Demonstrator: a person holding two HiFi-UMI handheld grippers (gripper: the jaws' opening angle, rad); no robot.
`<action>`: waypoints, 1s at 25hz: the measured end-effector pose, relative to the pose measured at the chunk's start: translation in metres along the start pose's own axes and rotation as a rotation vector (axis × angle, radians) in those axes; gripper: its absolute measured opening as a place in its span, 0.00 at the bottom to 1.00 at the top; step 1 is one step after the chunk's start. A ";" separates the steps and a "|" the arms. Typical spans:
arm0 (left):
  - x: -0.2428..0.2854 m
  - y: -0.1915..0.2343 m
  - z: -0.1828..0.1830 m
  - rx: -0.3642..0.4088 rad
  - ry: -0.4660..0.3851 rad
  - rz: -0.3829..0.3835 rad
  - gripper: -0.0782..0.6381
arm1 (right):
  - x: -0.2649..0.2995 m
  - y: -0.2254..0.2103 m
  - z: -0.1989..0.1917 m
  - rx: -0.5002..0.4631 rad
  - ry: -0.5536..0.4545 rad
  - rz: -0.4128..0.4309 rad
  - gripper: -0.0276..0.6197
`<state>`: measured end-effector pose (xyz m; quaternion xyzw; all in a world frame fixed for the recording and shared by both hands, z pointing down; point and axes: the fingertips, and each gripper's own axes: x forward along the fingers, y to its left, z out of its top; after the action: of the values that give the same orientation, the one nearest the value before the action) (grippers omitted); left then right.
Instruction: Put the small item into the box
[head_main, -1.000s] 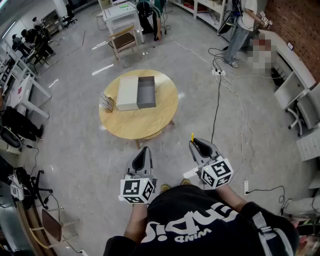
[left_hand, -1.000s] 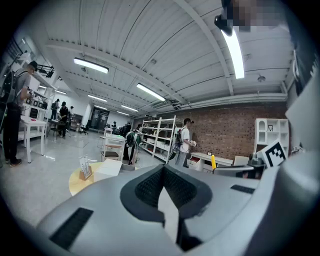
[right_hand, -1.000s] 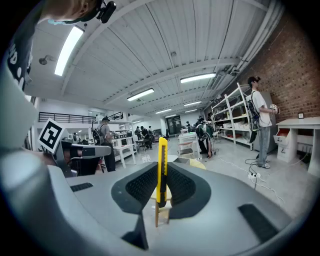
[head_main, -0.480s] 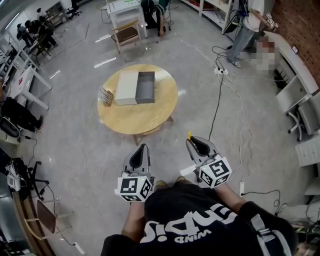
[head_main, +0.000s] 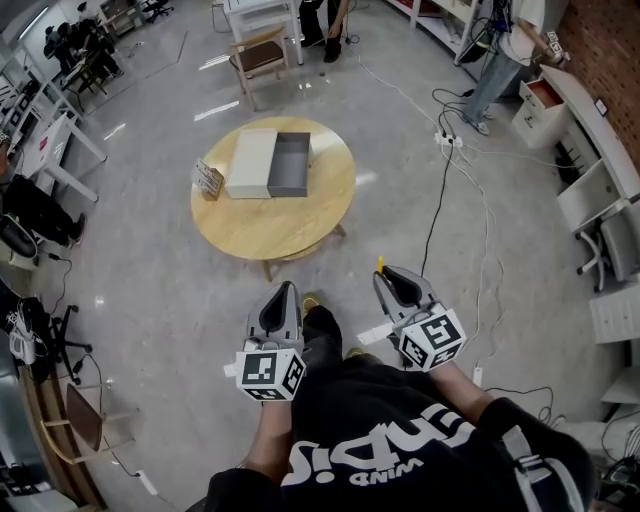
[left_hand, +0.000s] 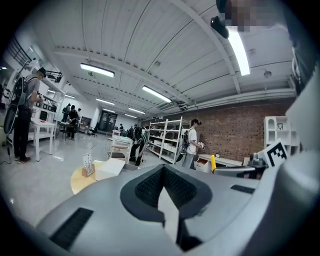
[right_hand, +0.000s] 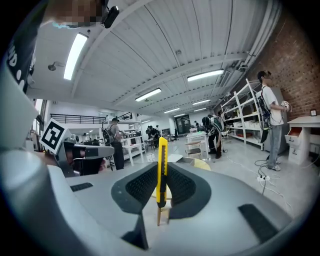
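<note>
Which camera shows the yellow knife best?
The right gripper view: the knife stands upright and close, pinched between the right gripper's fingers. The head view shows only its yellow tip poking past that gripper. The left gripper view shows just a tiny yellow bit off to one side.

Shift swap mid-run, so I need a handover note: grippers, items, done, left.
Right gripper: shut on the yellow utility knife, which stands upright in it.
Left gripper: shut, empty.
The open grey box sits on the round table, ahead of the person and likely out of reach from here.
Done: knife in hand.
Left: walk up, put the knife in the box.
</note>
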<state>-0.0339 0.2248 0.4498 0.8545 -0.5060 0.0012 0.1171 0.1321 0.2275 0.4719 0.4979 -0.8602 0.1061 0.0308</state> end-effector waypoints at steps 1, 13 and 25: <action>0.003 0.001 0.000 0.002 0.000 0.000 0.12 | 0.003 -0.002 0.001 0.000 -0.002 0.001 0.12; 0.071 0.041 0.013 0.003 -0.004 -0.026 0.12 | 0.072 -0.027 0.012 0.006 0.000 0.018 0.12; 0.161 0.111 0.036 -0.007 0.041 -0.046 0.12 | 0.185 -0.045 0.031 0.043 0.031 0.066 0.12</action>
<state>-0.0556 0.0269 0.4559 0.8655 -0.4835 0.0144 0.1303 0.0800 0.0417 0.4777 0.4681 -0.8731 0.1331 0.0298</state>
